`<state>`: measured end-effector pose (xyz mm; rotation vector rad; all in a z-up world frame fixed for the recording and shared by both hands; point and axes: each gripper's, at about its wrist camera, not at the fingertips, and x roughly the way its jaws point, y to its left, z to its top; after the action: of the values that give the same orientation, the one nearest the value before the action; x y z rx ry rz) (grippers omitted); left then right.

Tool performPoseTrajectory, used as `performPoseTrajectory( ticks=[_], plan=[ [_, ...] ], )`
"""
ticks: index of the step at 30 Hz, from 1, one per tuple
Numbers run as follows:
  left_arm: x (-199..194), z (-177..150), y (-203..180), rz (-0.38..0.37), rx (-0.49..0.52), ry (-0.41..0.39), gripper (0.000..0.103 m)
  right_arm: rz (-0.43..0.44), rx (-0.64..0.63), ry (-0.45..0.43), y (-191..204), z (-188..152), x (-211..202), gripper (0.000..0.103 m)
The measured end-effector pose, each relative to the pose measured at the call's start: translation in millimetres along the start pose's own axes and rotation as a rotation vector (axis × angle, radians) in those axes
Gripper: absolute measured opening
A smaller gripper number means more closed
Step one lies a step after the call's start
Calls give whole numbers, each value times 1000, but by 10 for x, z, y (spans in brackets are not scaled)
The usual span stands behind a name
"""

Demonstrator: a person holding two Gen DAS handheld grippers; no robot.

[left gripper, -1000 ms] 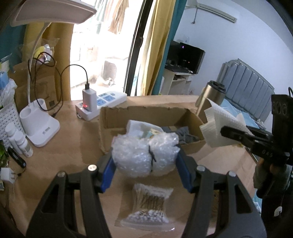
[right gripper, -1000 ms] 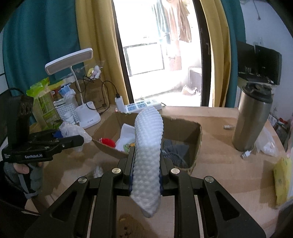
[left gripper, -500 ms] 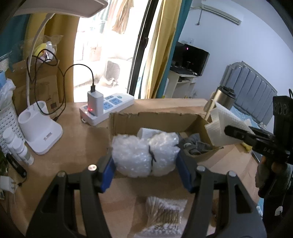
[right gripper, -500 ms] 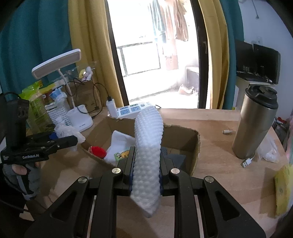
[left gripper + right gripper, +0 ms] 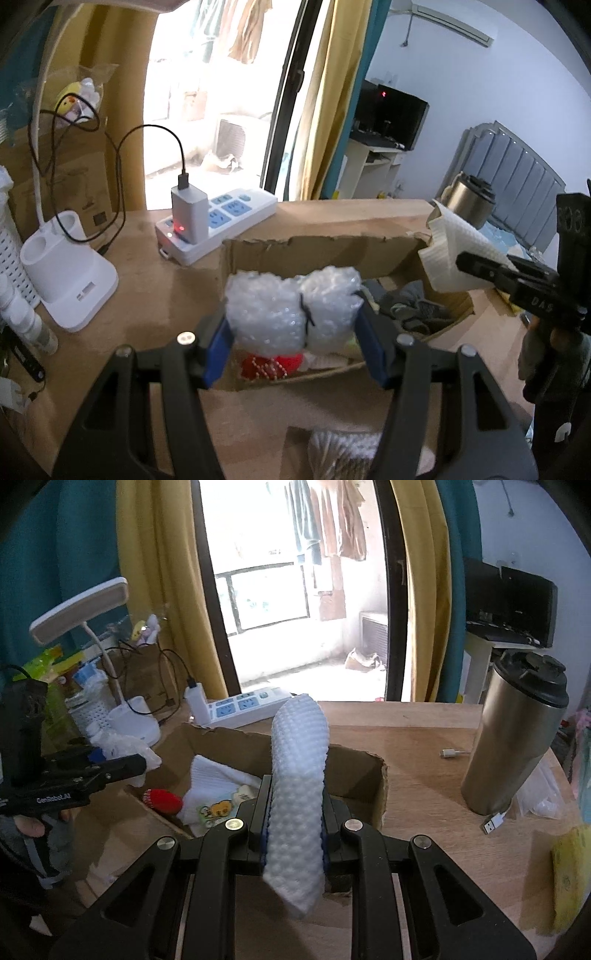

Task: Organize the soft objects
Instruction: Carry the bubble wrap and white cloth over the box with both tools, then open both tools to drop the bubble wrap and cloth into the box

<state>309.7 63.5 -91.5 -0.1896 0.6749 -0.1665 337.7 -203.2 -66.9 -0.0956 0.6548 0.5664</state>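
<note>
My left gripper (image 5: 293,341) is shut on a wad of clear bubble wrap (image 5: 291,308) and holds it above the near left part of an open cardboard box (image 5: 321,254). My right gripper (image 5: 295,825) is shut on a folded white textured cloth (image 5: 297,775), held upright above the box's near right wall (image 5: 378,786). In the box lie a red beaded item (image 5: 164,801), white folded cloths (image 5: 216,782) and a grey cloth (image 5: 413,306). The right gripper with its cloth also shows in the left wrist view (image 5: 480,269); the left gripper also shows in the right wrist view (image 5: 144,762).
A white power strip with charger (image 5: 218,218) lies behind the box. A white lamp base (image 5: 68,273) and a white basket (image 5: 11,251) stand at the left. A steel tumbler (image 5: 517,734) stands at the right beside a USB cable (image 5: 495,821). A bag of cotton swabs (image 5: 343,450) lies in front of the box.
Both grippers have moved forward toward the box with their loads. The bubble wrap is now over the box's near edge, and the swab bag has slid toward the bottom of the view.
</note>
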Motion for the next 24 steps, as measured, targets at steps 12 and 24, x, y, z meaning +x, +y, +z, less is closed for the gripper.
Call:
performPoseTrajectory(
  ticks=[12,24],
  plan=[
    [252,62,63,18,-4,31,61,-92,47,20,-142,-29,248,21],
    [396,48,44,20,4,77,72,-53,-41,89,94,-147,419,58]
  ],
)
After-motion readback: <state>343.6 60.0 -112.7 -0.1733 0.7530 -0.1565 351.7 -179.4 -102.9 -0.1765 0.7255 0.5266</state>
